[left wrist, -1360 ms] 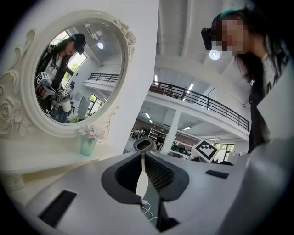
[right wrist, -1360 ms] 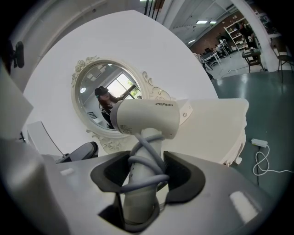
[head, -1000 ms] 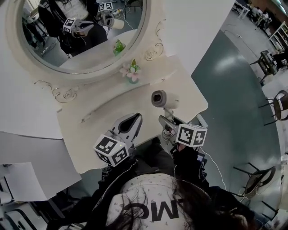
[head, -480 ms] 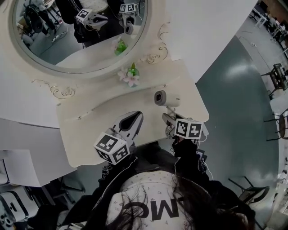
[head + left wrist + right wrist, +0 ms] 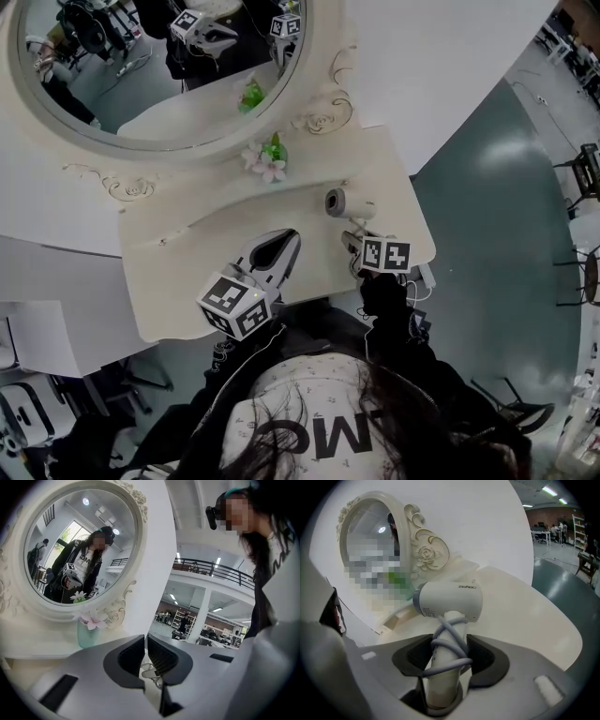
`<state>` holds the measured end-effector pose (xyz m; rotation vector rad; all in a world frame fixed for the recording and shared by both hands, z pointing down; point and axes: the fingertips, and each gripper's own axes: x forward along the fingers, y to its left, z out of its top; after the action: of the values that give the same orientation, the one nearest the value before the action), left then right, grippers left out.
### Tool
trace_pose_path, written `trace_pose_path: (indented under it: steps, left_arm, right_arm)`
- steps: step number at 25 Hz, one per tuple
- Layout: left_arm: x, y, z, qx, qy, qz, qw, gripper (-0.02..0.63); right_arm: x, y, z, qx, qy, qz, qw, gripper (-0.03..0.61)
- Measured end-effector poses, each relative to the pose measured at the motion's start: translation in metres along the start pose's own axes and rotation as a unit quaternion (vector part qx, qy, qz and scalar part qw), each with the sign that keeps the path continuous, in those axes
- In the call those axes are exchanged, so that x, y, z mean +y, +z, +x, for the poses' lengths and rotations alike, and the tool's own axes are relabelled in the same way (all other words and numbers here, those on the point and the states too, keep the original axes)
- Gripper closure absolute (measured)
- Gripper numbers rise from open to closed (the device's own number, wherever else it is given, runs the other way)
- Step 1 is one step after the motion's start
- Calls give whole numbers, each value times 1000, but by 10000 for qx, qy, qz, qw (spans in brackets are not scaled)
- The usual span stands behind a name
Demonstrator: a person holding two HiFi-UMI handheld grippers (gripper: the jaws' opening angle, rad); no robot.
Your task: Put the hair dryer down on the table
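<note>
A white hair dryer with its grey cord wound round the handle stands upright over the right part of the cream dressing table. My right gripper is shut on the handle from below. In the right gripper view the dryer's body rises above the jaws, and the handle and cord sit between the pads. My left gripper hovers over the table's front middle, to the dryer's left. Its jaws are shut, with nothing between them.
An oval mirror in an ornate cream frame stands at the back of the table. A small vase of pink flowers sits in front of it. The table's curved right edge drops to a green-grey floor. White boards stand at the left.
The right gripper has carried the hair dryer a little forward and lower over the table's right side. The left gripper has hardly moved. The head view has shifted.
</note>
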<state>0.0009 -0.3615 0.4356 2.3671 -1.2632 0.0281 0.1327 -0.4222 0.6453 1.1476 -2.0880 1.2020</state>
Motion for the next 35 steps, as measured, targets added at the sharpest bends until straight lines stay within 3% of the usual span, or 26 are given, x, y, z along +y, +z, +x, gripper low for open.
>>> trace_pose_path:
  steps: [7,14,35]
  left_arm:
    - [1,1,6,36,77,11,10000,614]
    - [0,1,9,77,79,21,9999,614]
    - [7,1,2,157,6,17,9999,614]
  right_arm:
    - [-28,-2,14,198,-373,-137,9990,347]
    - [-38,2,21,264,-711,-651,9950,345]
    - [-48,2,37,158,-1264,-1120,9855,344]
